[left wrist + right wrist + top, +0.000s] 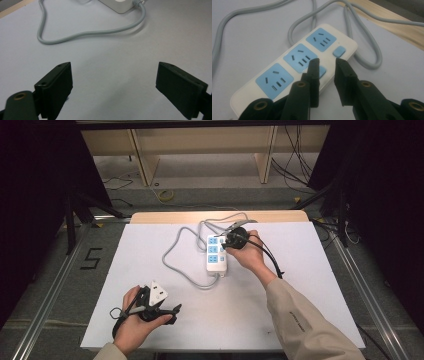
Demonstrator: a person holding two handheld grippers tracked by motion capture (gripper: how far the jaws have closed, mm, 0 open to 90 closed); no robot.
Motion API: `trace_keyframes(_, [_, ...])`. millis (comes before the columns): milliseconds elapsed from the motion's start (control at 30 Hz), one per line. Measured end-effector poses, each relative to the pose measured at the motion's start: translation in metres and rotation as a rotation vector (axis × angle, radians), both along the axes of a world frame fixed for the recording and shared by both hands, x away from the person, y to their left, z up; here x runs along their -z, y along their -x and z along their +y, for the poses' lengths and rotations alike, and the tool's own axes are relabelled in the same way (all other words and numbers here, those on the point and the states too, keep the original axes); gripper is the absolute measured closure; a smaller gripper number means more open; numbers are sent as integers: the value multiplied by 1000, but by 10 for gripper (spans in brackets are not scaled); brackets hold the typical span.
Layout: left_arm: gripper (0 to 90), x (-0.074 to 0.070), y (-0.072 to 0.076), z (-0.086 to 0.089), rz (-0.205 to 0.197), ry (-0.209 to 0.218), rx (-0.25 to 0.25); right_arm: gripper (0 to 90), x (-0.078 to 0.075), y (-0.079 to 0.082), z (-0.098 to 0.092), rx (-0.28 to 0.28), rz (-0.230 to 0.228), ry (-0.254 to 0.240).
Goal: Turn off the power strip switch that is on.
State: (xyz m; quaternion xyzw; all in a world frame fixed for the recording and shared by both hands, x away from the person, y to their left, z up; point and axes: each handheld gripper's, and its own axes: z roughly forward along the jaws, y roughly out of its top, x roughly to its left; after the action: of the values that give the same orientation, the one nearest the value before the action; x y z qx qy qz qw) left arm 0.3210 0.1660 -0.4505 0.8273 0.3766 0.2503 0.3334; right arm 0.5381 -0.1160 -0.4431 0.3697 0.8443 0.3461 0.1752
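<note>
A white power strip (216, 254) with three blue sockets lies near the middle of the white table (305, 290). Its grey cable (175, 256) loops off to the left and behind it. My right gripper (231, 241) hovers over the strip's right side. In the right gripper view the right gripper (327, 61) stands a little open with nothing between its jaws. Its left jaw covers part of the middle blue switch (322, 71), and the far switch (339, 51) lies just beyond. My left gripper (172, 312) rests near the front left, and in its own view the left gripper (113, 72) gapes wide over bare table.
A wooden strip (220, 216) edges the table's far side, where the grey cable (367, 37) loops close to it. Metal rails (50, 290) run along both sides. In the left gripper view the cable (82, 33) curves ahead to the strip's end (120, 6).
</note>
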Motion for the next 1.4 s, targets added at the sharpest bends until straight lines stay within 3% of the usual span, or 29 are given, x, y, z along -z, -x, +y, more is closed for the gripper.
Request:
trace_keyframes(467, [136, 0, 0, 0, -1, 2, -8, 631, -9, 15, -21, -6, 10, -31])
trace_keyframes(700, [137, 1, 0, 1, 2, 0, -13, 587, -10, 27, -38, -34, 21, -16])
trace_keyframes(800, [137, 1, 0, 1, 2, 0, -15, 566, -10, 33, -46, -39, 33, -48])
trace_keyframes(1400, [139, 2, 0, 2, 9, -1, -26, 471, -18, 67, -83, -24, 47, -109])
